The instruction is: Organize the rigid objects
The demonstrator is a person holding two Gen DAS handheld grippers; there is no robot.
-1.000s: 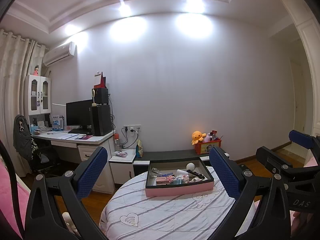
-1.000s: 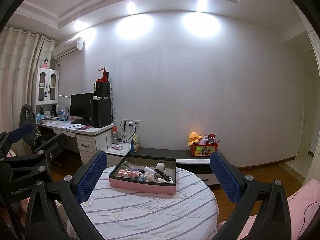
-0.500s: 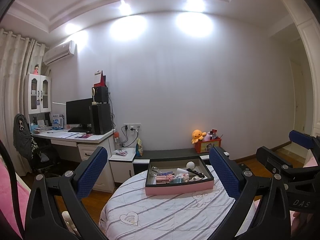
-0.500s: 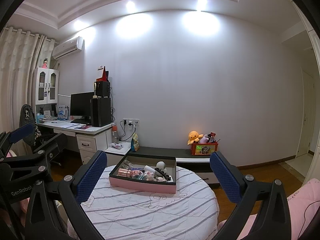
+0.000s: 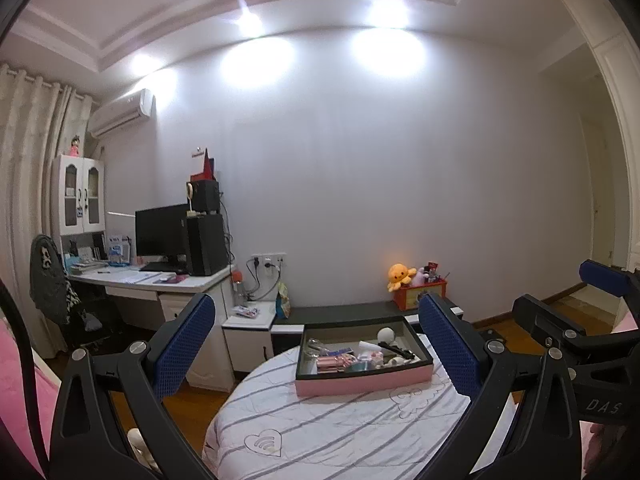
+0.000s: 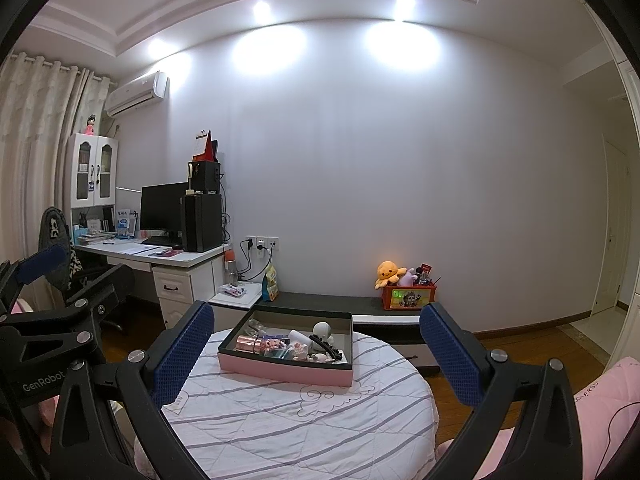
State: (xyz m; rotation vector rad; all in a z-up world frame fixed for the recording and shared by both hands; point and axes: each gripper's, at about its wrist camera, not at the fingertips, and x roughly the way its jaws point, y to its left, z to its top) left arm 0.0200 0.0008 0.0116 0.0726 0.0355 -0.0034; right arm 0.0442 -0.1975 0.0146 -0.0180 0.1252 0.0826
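Two grippers, left gripper (image 5: 316, 348) and right gripper (image 6: 316, 356), hover with jaws wide apart and empty, near the round table under a striped white quilted cloth (image 6: 280, 420). On its far side sits the shallow pink-sided, dark-lined cardboard box (image 6: 286, 368) of small rigid trinkets (image 6: 296, 346); these look light and hard, possibly slippery, best pinched across their narrow bodies.

Side-by-side views (shared tray (image 5: 362, 384)) wallward.

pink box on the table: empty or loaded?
Loaded. The pink box has no lid on, and small items, including a white figure, lie across its floor.
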